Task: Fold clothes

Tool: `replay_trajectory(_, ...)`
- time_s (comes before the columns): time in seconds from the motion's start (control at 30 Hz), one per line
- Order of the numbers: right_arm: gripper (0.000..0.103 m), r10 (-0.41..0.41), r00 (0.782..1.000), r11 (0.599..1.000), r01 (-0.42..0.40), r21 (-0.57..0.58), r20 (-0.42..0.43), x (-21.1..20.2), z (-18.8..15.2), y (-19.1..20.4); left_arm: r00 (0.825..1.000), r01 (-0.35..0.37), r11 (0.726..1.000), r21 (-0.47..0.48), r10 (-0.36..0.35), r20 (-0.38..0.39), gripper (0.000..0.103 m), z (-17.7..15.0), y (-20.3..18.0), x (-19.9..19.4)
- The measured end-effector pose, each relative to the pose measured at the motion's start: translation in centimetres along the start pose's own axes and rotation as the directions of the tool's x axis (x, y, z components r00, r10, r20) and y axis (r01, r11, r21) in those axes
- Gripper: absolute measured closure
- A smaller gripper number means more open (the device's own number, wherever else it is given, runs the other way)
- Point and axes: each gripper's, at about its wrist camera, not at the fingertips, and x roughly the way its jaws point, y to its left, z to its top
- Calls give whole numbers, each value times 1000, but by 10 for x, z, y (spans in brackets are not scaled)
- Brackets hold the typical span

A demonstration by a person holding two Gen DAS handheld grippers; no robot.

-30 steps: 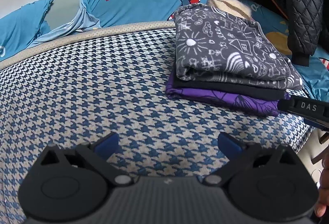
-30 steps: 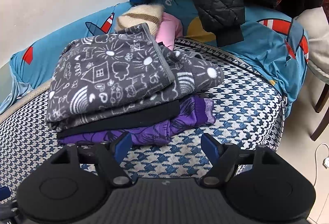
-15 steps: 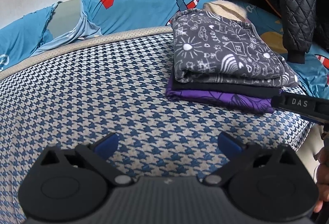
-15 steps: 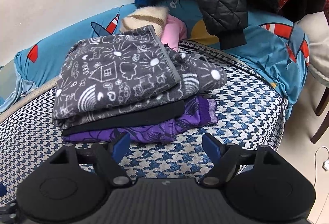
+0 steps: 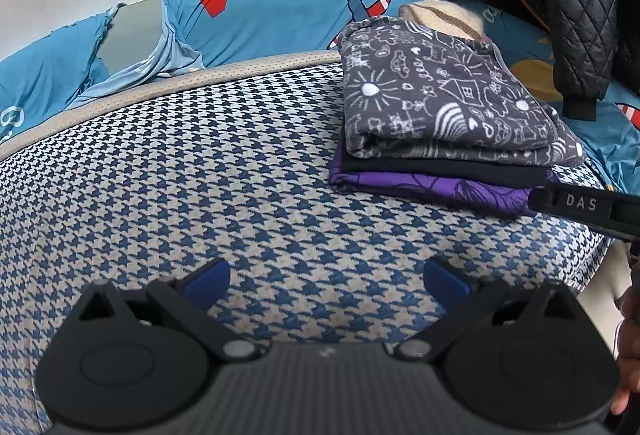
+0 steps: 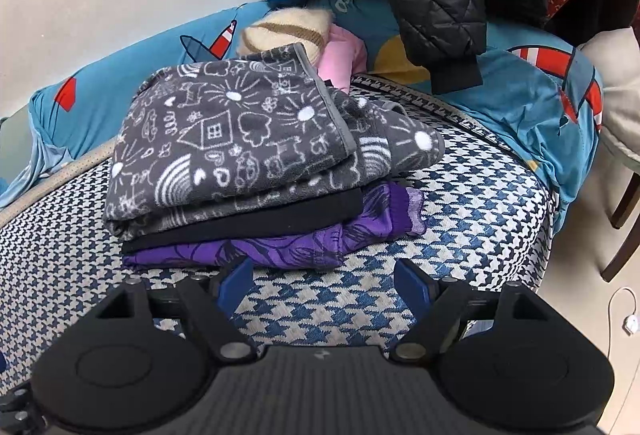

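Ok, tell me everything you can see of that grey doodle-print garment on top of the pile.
The grey doodle-print garment looks like soft fleece, charcoal with white drawings of suns, houses, hearts and rainbows, and a plain grey hem. It is folded into layers, its rounded fold facing the cameras, one edge stepping down on the right. It lies flat atop a black garment, which rests on a purple one, on the houndstooth cushion. Neither gripper touches it.

grey doodle-print garment [image 6: 240, 139]; black one [image 6: 256, 223]; purple one [image 6: 280, 247]; blue-white houndstooth cushion [image 5: 200, 175]
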Motion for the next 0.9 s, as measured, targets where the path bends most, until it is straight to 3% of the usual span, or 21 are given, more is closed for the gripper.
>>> replay_trajectory(0.9, 25, -2, 1000, 1000, 2, -7, -9, 2, 0, 0, 1000, -6, 1000, 1, 6, -5, 0, 0, 0, 1)
